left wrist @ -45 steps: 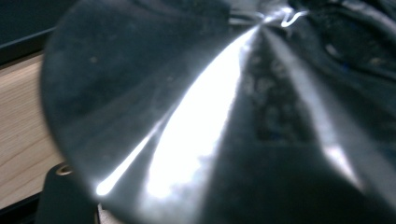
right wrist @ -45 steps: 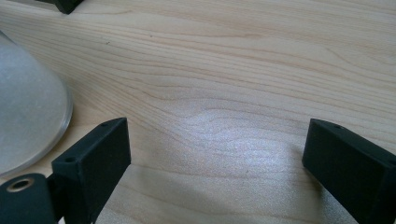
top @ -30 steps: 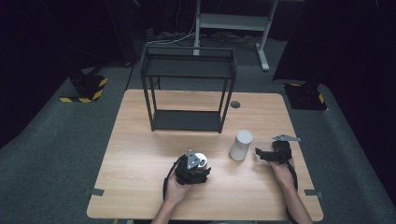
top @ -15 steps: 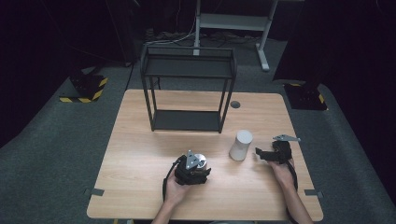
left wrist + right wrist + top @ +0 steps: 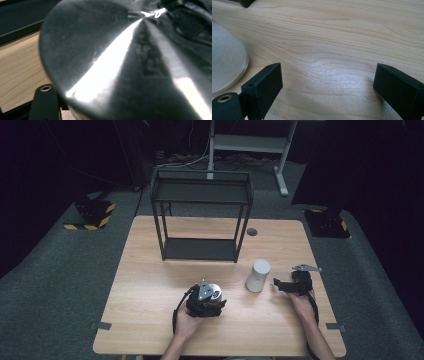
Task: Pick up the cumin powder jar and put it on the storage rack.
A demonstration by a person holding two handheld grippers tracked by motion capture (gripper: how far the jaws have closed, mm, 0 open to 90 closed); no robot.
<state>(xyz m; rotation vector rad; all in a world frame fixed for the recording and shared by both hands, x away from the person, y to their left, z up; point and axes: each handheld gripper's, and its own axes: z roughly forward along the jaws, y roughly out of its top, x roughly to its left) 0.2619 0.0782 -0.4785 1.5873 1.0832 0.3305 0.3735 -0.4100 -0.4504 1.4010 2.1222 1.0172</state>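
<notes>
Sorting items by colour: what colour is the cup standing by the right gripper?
White, matte; the cup shows best in the high view.

You have no text, label, brand name or number to read here, neither on the shiny round metal container, the white frosted cylinder, the black metal two-tier shelf rack nor the light wooden table.
</notes>
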